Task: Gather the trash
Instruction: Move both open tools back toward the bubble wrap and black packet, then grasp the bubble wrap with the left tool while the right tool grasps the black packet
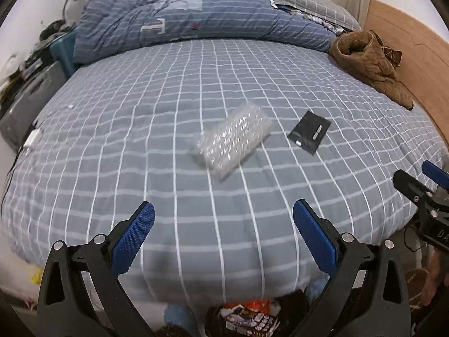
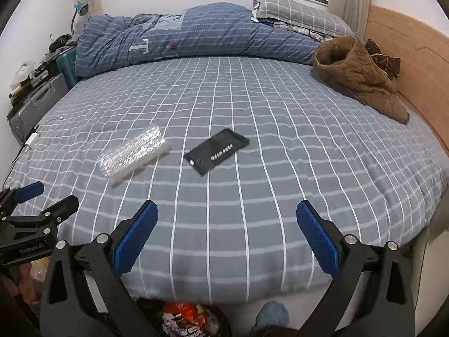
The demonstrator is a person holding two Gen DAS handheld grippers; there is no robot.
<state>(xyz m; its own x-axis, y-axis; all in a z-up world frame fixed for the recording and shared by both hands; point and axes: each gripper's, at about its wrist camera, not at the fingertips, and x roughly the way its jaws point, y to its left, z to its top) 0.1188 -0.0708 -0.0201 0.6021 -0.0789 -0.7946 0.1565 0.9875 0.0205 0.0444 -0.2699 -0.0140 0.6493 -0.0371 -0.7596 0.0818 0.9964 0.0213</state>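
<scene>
A clear bubble-wrap piece point(image 1: 233, 137) lies on the grey checked bed point(image 1: 168, 90), with a flat black pouch point(image 1: 310, 132) to its right. Both show in the right wrist view too: bubble wrap point(image 2: 134, 153), black pouch point(image 2: 217, 151). My left gripper point(image 1: 223, 213) is open and empty, above the bed's near edge, short of the bubble wrap. My right gripper point(image 2: 227, 212) is open and empty, short of the black pouch. Each gripper shows at the edge of the other's view: right gripper point(image 1: 421, 179), left gripper point(image 2: 42, 199).
A rolled blue quilt point(image 1: 196, 19) and pillow point(image 1: 306, 0) lie at the far side. A brown padded garment point(image 1: 370, 64) lies by the wooden headboard point(image 1: 415, 56). A bin with colourful wrappers point(image 2: 188, 320) stands below the near edge. A suitcase point(image 1: 25, 104) stands left of the bed.
</scene>
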